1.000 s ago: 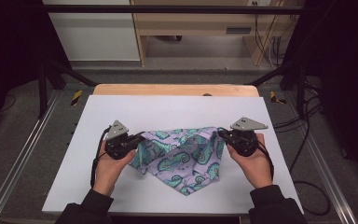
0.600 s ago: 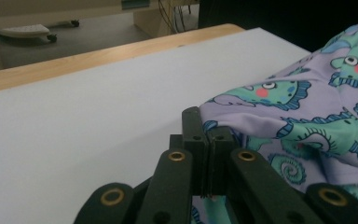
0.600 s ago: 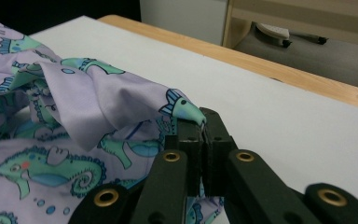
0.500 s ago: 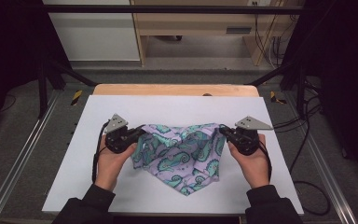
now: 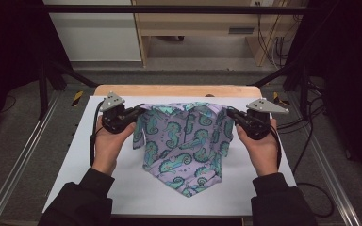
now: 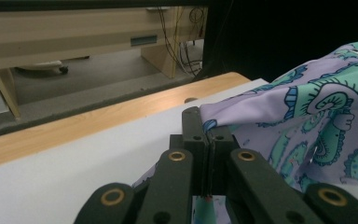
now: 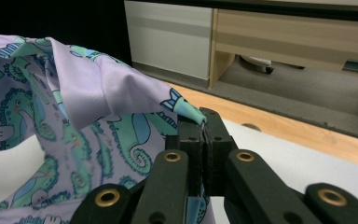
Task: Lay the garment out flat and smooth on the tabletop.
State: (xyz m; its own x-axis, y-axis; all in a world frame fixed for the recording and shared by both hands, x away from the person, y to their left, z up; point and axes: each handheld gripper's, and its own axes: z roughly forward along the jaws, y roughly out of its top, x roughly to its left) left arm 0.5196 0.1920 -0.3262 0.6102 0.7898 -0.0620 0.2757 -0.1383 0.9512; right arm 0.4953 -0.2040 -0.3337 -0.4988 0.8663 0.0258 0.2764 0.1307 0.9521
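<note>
A small lilac shirt [image 5: 184, 141] printed with teal seahorses hangs between my two grippers above the white table top [image 5: 85, 155]. Its lower end still rests on the table near the front edge. My left gripper [image 5: 136, 112] is shut on the shirt's left shoulder edge; in the left gripper view the jaws [image 6: 206, 135] pinch the cloth [image 6: 307, 121]. At the other shoulder my right gripper [image 5: 230, 113] is shut on the fabric, and the right gripper view shows a teal cloth corner [image 7: 186, 109] clamped between the jaws [image 7: 201, 135].
A wooden strip [image 5: 174, 89] borders the table's far edge. Metal rails [image 5: 23, 160] run along both sides, with cables [image 5: 306, 136] at the right. Beyond the table stand a white cabinet [image 5: 94, 33] and a wooden bench [image 5: 202, 23].
Both grippers have risen and moved toward the far side of the table. The shirt has been lifted from a crumpled heap and now hangs spread out between them.
</note>
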